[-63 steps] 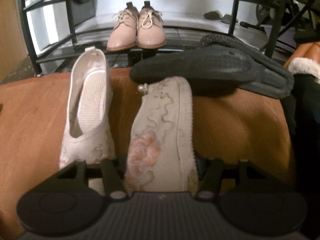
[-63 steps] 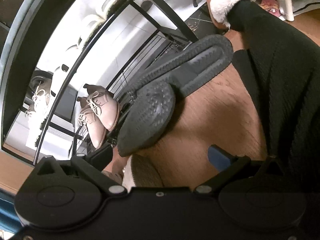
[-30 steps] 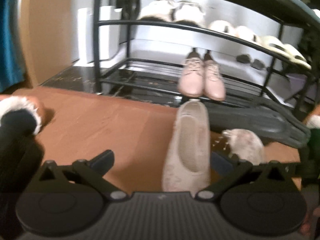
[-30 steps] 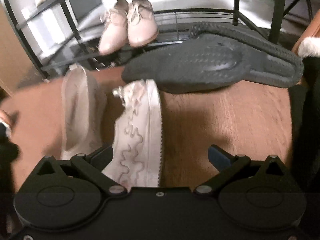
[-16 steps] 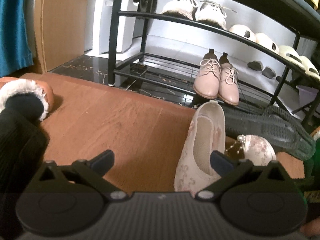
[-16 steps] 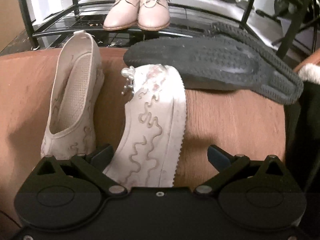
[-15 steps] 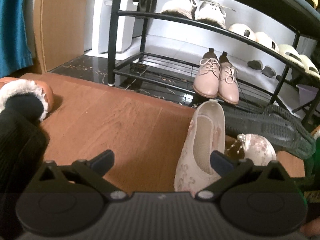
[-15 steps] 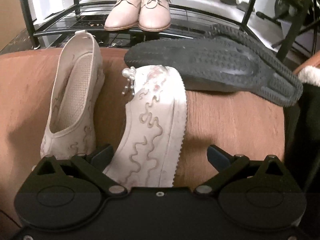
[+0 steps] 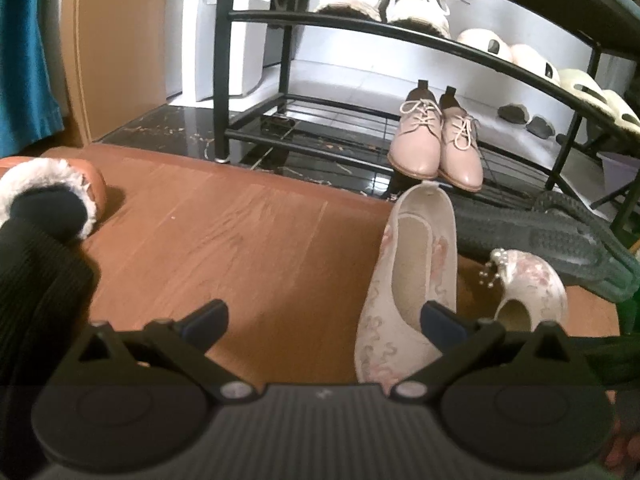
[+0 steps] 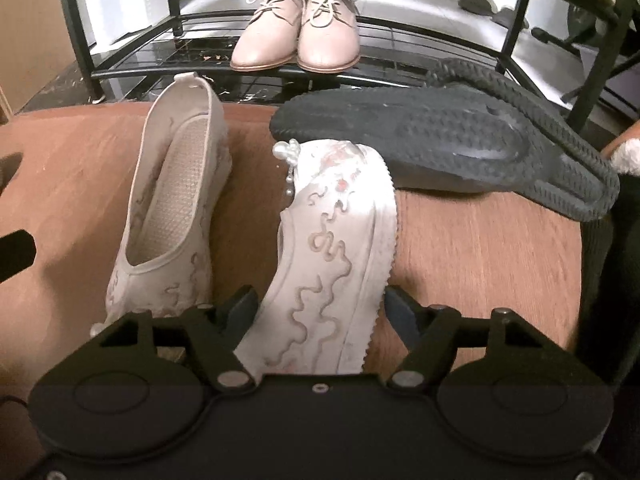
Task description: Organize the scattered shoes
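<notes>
Two cream embroidered flats lie on the brown wooden floor. One stands upright (image 10: 172,208), also in the left wrist view (image 9: 412,280). The other lies on its side (image 10: 332,264) with a pearl ornament, also in the left wrist view (image 9: 528,292). My right gripper (image 10: 318,312) has closed in around the heel end of the sideways flat, its fingers at both sides. My left gripper (image 9: 324,320) is open and empty over bare floor, left of the upright flat.
A black metal shoe rack (image 9: 400,28) stands behind, with pink lace-up shoes (image 10: 298,28) on its bottom shelf and white shoes above. A pair of black slippers (image 10: 460,136) lies sole-up just beyond the flats. A fur-lined brown slipper (image 9: 52,188) is at the left.
My right gripper's fingers have closed from wide open onto the sideways flat. My left gripper has barely moved in the last half second, after swinging left off that flat earlier.
</notes>
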Action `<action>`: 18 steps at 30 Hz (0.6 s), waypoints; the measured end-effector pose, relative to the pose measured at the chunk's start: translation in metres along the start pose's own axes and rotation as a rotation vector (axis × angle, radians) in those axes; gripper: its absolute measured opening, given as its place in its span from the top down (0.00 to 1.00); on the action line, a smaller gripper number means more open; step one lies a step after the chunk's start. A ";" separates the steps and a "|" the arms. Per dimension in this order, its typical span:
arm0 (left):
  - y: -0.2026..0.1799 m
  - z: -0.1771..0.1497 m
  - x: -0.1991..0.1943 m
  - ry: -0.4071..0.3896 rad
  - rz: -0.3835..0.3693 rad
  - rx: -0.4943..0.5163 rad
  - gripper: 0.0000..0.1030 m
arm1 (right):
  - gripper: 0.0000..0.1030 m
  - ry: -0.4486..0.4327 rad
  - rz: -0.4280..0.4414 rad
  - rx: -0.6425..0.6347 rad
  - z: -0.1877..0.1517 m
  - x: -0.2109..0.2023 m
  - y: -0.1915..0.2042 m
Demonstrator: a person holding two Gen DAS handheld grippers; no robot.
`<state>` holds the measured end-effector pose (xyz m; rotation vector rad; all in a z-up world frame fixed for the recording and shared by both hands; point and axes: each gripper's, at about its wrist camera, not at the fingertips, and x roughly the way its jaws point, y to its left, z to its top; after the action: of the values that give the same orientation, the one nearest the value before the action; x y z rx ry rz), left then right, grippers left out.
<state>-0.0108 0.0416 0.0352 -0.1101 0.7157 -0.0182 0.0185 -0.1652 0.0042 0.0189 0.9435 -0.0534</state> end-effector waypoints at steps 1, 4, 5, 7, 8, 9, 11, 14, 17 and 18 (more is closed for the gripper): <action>0.000 0.000 0.000 0.000 0.004 0.001 0.01 | 0.33 0.001 0.015 0.022 0.000 -0.002 -0.005; 0.000 -0.001 0.001 0.003 0.011 0.002 0.01 | 0.32 0.016 0.083 0.110 0.002 -0.005 -0.020; 0.000 -0.001 0.001 0.004 0.011 0.001 0.01 | 0.34 0.025 0.103 0.138 0.002 -0.006 -0.027; -0.001 -0.001 0.001 0.005 0.012 0.005 0.01 | 0.32 0.038 0.126 0.182 0.003 -0.007 -0.039; -0.002 -0.001 0.001 0.006 0.012 0.007 0.01 | 0.32 0.042 0.130 0.198 0.003 -0.008 -0.043; -0.002 -0.001 0.001 0.006 0.012 0.010 0.01 | 0.32 0.048 0.130 0.222 0.002 -0.008 -0.051; -0.003 -0.001 0.002 0.009 0.013 0.014 0.01 | 0.32 0.053 0.119 0.249 -0.002 -0.008 -0.063; -0.004 -0.003 0.002 0.014 0.013 0.018 0.01 | 0.32 0.067 0.116 0.303 -0.008 -0.005 -0.081; -0.006 -0.003 0.003 0.019 0.015 0.026 0.01 | 0.32 0.095 0.096 0.337 -0.014 0.004 -0.092; -0.006 -0.003 0.003 0.019 0.015 0.028 0.01 | 0.32 0.103 0.087 0.347 -0.016 0.006 -0.094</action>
<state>-0.0109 0.0351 0.0316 -0.0780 0.7349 -0.0149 0.0039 -0.2587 -0.0098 0.3857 1.0258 -0.1362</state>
